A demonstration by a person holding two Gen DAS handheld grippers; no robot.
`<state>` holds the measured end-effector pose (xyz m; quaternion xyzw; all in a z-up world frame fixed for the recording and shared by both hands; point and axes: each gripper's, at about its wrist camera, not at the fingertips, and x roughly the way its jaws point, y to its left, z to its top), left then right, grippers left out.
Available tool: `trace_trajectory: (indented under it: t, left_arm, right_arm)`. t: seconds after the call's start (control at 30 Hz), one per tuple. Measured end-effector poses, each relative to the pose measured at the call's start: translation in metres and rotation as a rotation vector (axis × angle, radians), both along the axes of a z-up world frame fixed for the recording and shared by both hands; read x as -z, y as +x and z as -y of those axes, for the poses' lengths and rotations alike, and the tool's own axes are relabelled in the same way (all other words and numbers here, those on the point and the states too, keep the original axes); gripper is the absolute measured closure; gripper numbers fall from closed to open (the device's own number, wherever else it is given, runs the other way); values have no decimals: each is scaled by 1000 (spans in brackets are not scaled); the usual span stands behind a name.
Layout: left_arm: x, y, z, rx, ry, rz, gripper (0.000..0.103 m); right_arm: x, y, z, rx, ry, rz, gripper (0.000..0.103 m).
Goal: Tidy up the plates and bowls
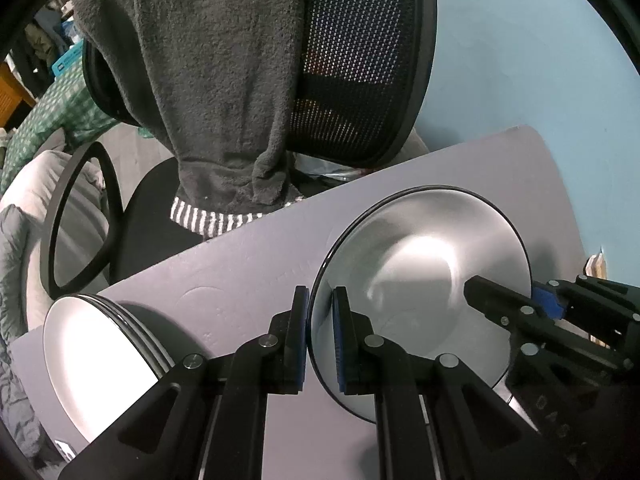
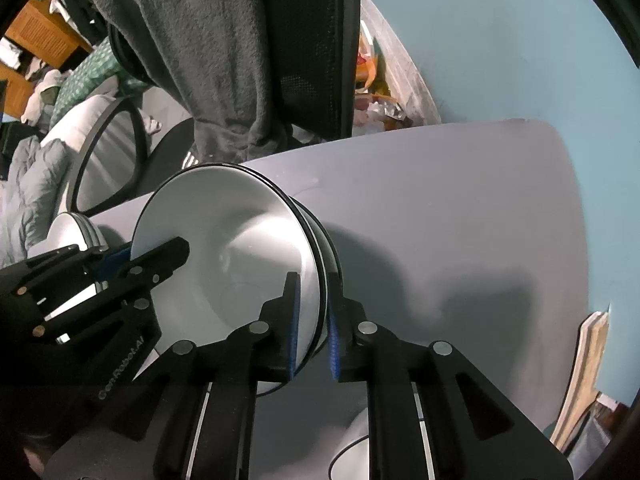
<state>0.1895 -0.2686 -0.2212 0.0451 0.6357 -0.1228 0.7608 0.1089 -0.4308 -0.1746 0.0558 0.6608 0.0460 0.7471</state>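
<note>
1. Left wrist view: the left gripper [image 1: 320, 336] is closed on the near left rim of the top bowl [image 1: 424, 280], one blue pad inside the rim and one outside.
2. From the right edge of this view the right gripper [image 1: 512, 300] reaches onto the same bowl's far right rim, with one black finger lying inside the bowl.
3. To the near left of the bowl, a stack of white plates [image 1: 100, 360] with dark edges rests on the grey desk [image 1: 248, 264].
4. Beyond the desk's far edge stands a black mesh chair [image 1: 360, 80] with a dark grey towel [image 1: 200, 80] draped over its back.
5. Right wrist view: the right gripper [image 2: 312, 332] has just been easing apart, yet its pads are pressed either side of the bowl's near right rim.
6. The bowl sits on a stack of bowls [image 2: 328, 252], whose dark-lined rims show beneath it, towards the left of the desk.
7. A pale blue wall [image 2: 500, 40] lies behind the desk on the right.
</note>
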Motion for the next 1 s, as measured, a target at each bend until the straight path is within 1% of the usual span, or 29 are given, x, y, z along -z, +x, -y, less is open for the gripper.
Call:
trace_trajectory:
  t: [0.13,0.2,0.23,0.5,0.6,0.63,0.8,0.87,0.93,1.0]
  left_arm:
    - [-2,-3,-1,2,-7,2,92]
    - [-6,-4,0,6,-6,13,92]
    - [-7,-5,1,8,-7,16,92]
    - [-27,-15,3,14,-5,71,92]
    - [-35,-20,0,4,-16,79,92]
    - [-37,-21,-1,2,-16,83,92]
    - [-54,-35,-5,-3,-29,118,85]
    - [-60,-41,-7,-5,-32,135,76]
    - [-68,-49,-9,-9,-35,159,74]
    - [-73,-55,-8,-5,-42,163,74]
  right_arm:
    - [-4,-2,3,19,20,-4,88]
    - [-7,-3,3,19,8,9,85]
    - [-9,-3,4,20,3,14,82]
    - [-22,-6,7,24,-18,60,81]
    - [-30,-9,8,25,-42,89,73]
    - [-33,-10,8,23,-48,98,73]
    - [-49,-18,6,8,-74,142,65]
    - [-56,-22,7,9,-82,158,62]
    - [-62,-27,8,9,-91,172,59]
    - [-68,-32,8,5,-106,190,58]
